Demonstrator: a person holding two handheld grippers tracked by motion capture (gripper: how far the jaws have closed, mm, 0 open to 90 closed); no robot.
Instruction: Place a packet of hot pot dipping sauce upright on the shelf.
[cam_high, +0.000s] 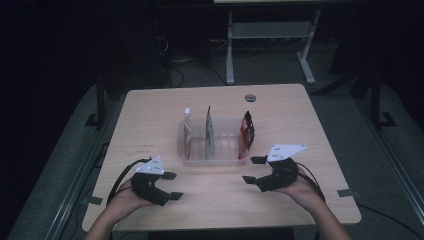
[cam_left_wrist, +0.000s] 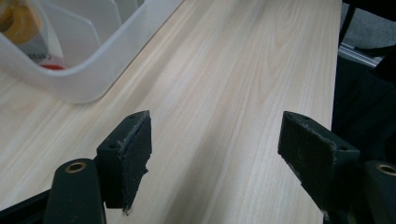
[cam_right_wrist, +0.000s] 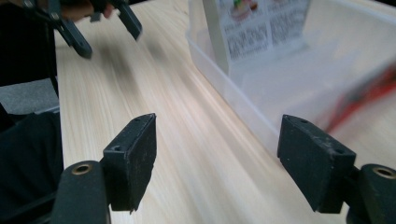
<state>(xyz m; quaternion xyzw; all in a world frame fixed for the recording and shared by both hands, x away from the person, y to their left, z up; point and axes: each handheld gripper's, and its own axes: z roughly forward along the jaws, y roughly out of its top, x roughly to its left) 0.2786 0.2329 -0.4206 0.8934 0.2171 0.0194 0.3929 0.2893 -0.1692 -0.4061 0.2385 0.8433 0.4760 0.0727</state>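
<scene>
"While I am holding both tools low over the bench (cam_high: 150, 110), what are you seeing?"

"I am seeing my left hand-held gripper (cam_high: 169, 185) with its jaws wide apart and nothing in them. My right hand-held gripper (cam_high: 254, 169) is wide apart and empty too."

"Where is the clear bin (cam_high: 187, 157)?"

"It is sitting in the middle of the bench, just past my two tools. Three packets are standing in it: a white packet (cam_high: 187, 134), a green packet (cam_high: 209, 132) and a red packet (cam_high: 247, 134)."

"Which step is this?"

"I am guessing it is the start, since nobody told me the job. A next move probably needs one tool reaching up over the rim."

"What is the right gripper view adding?"

"It is showing small print on the white packet (cam_right_wrist: 254, 28), and my left tool far off."
</scene>
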